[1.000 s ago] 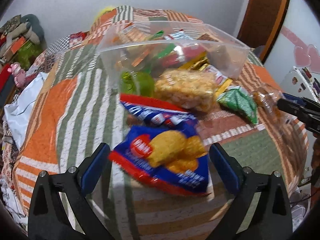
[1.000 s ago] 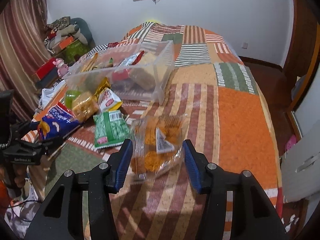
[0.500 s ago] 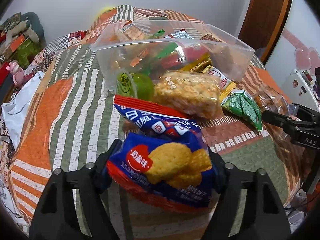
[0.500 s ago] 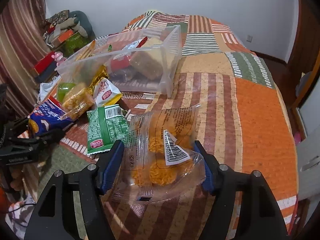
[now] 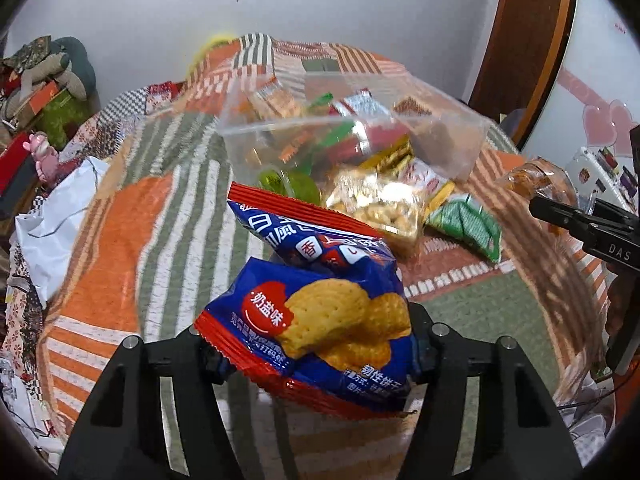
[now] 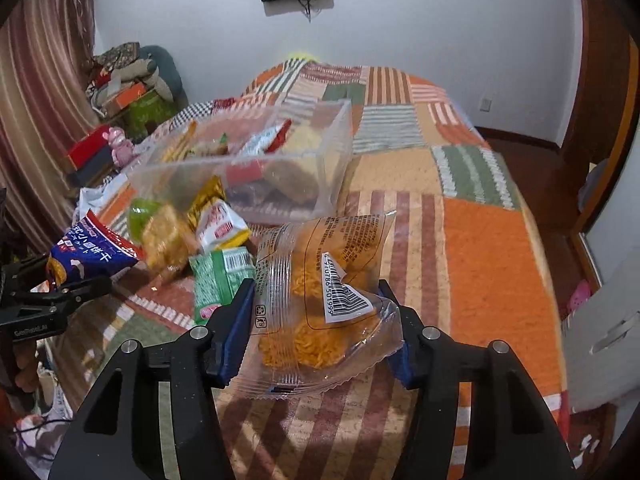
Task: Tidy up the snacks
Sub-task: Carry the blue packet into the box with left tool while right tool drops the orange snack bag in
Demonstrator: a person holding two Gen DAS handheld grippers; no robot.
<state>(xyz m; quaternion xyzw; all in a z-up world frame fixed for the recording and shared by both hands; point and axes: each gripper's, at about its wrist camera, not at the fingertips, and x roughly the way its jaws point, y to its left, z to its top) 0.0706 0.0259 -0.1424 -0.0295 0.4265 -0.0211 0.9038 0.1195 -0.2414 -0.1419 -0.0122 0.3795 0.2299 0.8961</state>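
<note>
My left gripper has its jaws closing, and its pads press both sides of a blue and red cracker bag, which hangs tilted above the quilt. In the right wrist view my right gripper is also closing its jaws, pads squeezing a clear bag of orange noodle snack held off the bed. A clear plastic bin with several snack packs inside stands beyond both bags, in the right wrist view at the upper left. The blue bag shows at that view's left edge.
Loose on the striped quilt in front of the bin lie a golden cracker pack, a green packet, a white and yellow packet and a green round snack. Clutter and a white cloth border the bed's left.
My left gripper went from wide open around the blue bag to closed on it and raised it. My right gripper widened, then narrowed on the clear bag, which now sits higher.
</note>
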